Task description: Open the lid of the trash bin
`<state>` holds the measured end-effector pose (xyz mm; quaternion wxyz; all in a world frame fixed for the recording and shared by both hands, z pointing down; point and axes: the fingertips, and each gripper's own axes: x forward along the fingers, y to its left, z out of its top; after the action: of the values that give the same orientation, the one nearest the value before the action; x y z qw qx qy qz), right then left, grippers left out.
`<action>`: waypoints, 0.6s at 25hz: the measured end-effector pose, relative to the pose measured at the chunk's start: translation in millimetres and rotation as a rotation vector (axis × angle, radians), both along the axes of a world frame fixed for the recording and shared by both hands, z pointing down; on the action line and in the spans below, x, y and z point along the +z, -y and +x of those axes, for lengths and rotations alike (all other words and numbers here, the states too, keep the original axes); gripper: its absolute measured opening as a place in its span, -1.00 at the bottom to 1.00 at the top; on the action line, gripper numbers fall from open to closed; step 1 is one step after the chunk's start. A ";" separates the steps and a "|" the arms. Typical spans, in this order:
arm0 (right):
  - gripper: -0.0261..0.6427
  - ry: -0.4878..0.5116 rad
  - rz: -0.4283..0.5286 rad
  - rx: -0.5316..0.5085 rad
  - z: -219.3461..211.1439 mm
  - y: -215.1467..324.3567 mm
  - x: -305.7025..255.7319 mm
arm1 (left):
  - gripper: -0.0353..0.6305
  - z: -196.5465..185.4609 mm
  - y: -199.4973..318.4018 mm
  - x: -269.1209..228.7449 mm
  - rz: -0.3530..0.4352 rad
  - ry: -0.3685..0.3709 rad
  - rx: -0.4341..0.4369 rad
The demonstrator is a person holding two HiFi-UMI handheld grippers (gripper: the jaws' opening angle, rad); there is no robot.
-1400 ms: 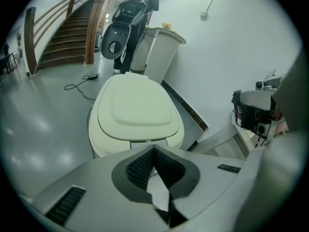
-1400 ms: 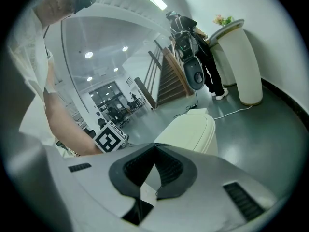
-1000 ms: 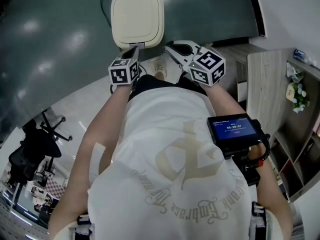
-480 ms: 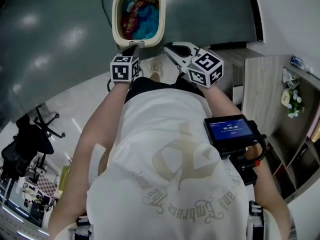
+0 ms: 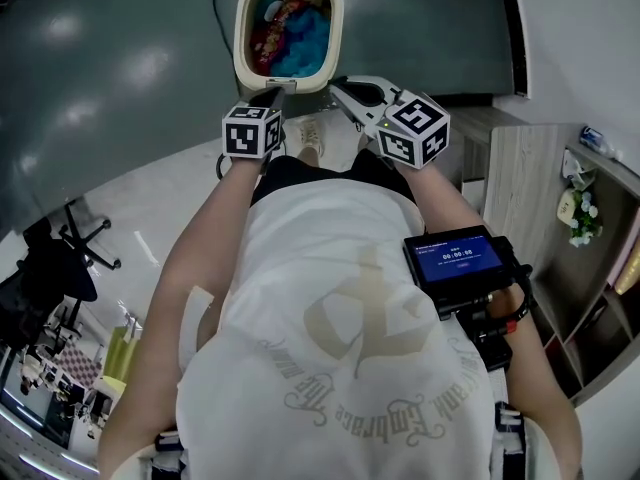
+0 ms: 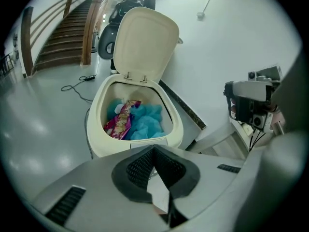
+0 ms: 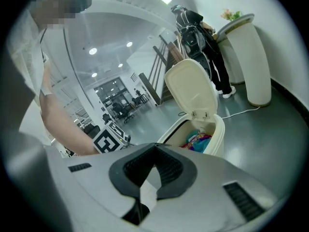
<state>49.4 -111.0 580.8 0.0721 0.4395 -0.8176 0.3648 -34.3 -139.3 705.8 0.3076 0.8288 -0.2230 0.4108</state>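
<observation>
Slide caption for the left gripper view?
Shut left tongs face the cream trash bin, lid up, colourful waste inside.

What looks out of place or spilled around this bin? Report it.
Nothing stands out. The lid stands upright on its hinges, the trash bin sits level, and the blue material and wrapper lie inside it, none spilled. A cable trails on the floor beside it. The left gripper and right gripper are shut, empty.

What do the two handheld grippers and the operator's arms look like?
The left gripper and right gripper match. Each has a pale grey-white plastic body, black ribbed pads and a cube of black-and-white square markers. The operator wears a white short-sleeved T-shirt with beige print, and the forearms are uncovered.
</observation>
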 end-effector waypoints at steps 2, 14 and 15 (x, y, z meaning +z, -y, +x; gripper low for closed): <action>-0.91 -0.002 0.006 0.009 3.5 -0.7 -1.1 | -0.88 3.0 -2.3 3.0 -0.009 -0.022 -0.021; -0.91 -0.031 0.034 0.042 12.2 -1.2 -9.3 | -0.88 5.7 -5.9 -3.9 -0.024 -0.117 -0.068; -0.91 -0.035 0.042 0.040 8.3 -1.7 -13.0 | -0.88 2.3 -6.5 -11.3 -0.015 -0.131 -0.069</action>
<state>57.7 -109.3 567.8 0.0696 0.4635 -0.8148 0.3413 -32.0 -132.9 694.6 0.3415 0.8436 -0.2276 0.3463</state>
